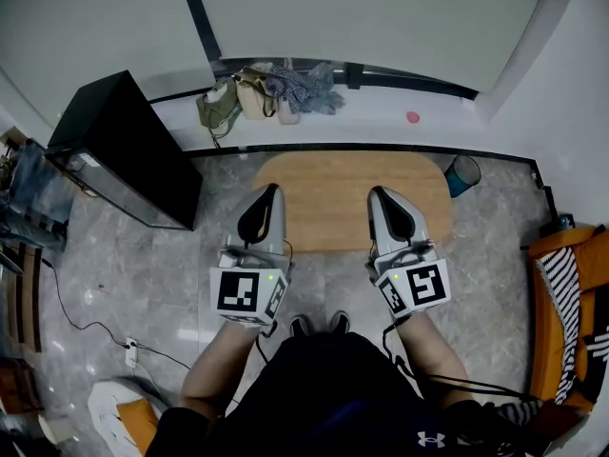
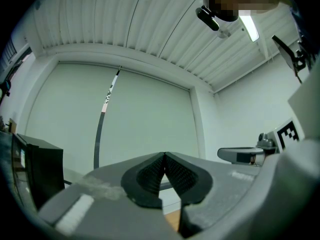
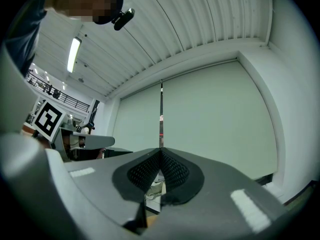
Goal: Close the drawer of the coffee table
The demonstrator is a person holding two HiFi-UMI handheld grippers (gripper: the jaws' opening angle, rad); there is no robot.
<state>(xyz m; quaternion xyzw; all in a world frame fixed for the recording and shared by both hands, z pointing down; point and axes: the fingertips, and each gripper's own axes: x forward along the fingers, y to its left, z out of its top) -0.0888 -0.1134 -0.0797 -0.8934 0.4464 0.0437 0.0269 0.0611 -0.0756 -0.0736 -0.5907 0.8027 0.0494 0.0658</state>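
- The coffee table (image 1: pixel 333 193) is sitting on the floor (image 1: pixel 124 255) right in front of you, but its drawer is hiding from every view.
- Your left tongs (image 1: pixel 269 190) and right tongs (image 1: pixel 378 194) are hanging above its near edge, both clenched tight and gripping nothing.
- You are risking a miss, or a crooked jam, by pushing where you are not seeing.
- No words are showing, only black squares on the cubes (image 1: pixel 247 293).

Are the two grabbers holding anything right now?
No, nothing. The left gripper and the right gripper are both shut and empty.
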